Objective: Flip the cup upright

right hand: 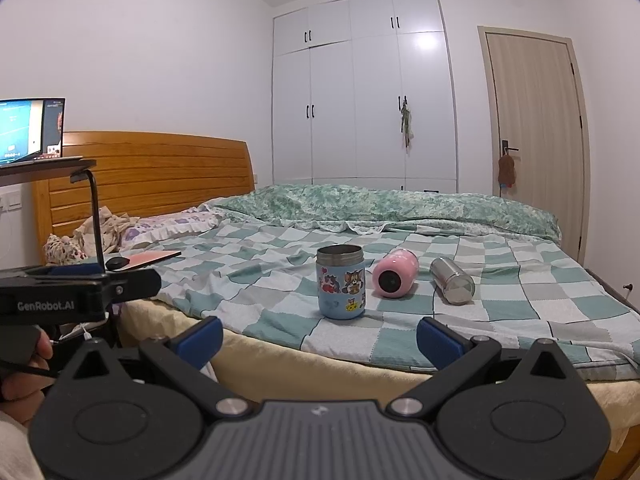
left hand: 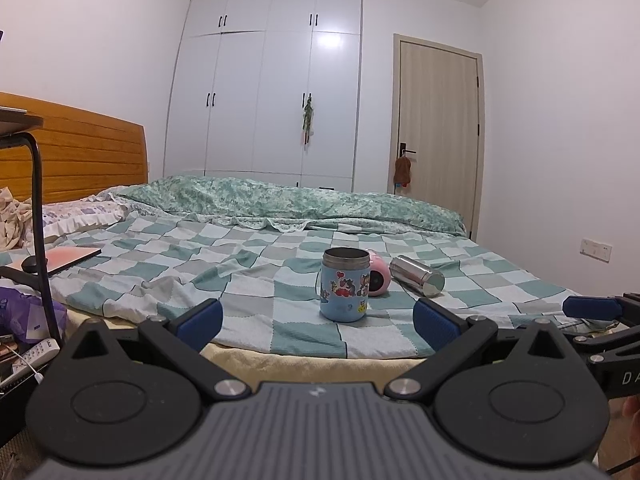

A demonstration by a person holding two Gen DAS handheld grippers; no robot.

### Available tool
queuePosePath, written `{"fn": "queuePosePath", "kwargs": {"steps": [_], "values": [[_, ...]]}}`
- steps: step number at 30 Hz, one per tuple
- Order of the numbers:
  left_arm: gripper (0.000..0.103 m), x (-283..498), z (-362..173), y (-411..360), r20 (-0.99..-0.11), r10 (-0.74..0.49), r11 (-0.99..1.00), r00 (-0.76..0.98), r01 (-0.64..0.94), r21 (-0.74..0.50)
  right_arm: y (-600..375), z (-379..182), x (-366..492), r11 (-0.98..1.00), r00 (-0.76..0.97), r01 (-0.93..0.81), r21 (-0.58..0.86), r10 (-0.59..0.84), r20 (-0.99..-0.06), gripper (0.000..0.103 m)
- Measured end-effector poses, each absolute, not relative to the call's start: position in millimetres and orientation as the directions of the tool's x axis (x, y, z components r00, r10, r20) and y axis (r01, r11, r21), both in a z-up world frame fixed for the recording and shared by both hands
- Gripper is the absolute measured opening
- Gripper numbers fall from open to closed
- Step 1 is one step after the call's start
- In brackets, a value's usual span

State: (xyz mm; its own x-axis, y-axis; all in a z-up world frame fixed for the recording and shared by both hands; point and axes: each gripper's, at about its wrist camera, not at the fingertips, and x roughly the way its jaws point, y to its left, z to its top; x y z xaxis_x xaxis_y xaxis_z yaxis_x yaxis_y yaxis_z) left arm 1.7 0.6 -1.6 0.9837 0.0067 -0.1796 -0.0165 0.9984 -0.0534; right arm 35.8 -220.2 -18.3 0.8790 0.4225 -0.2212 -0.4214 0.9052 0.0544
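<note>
A light blue cartoon cup [left hand: 344, 285] [right hand: 341, 282] stands upright, mouth up, on the checked bed sheet near the front edge. A pink cup [right hand: 395, 274] lies on its side behind it, half hidden in the left wrist view [left hand: 378, 278]. A steel cup [left hand: 417, 275] [right hand: 452, 280] lies on its side to the right. My left gripper [left hand: 318, 322] is open and empty, short of the bed edge, facing the blue cup. My right gripper [right hand: 320, 340] is open and empty, also short of the bed.
The bed [right hand: 520, 320] has a rolled green quilt [right hand: 400, 204] at the back and a wooden headboard [right hand: 160, 176]. A flat tablet and mouse [right hand: 140, 259] lie at left. A side table with a laptop [right hand: 28, 132] stands at left. Wardrobe and door are behind.
</note>
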Motion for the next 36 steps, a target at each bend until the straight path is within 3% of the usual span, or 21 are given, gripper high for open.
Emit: {"fn": "queuePosePath", "kwargs": {"steps": [36], "values": [[0.103, 3.3, -3.1, 1.7, -0.184, 0.016, 0.998, 0.983, -0.025, -0.049, -220.2, -19.2, 38.0, 0.91, 0.883, -0.41, 0.065, 0.414, -0.221, 0.103]]}}
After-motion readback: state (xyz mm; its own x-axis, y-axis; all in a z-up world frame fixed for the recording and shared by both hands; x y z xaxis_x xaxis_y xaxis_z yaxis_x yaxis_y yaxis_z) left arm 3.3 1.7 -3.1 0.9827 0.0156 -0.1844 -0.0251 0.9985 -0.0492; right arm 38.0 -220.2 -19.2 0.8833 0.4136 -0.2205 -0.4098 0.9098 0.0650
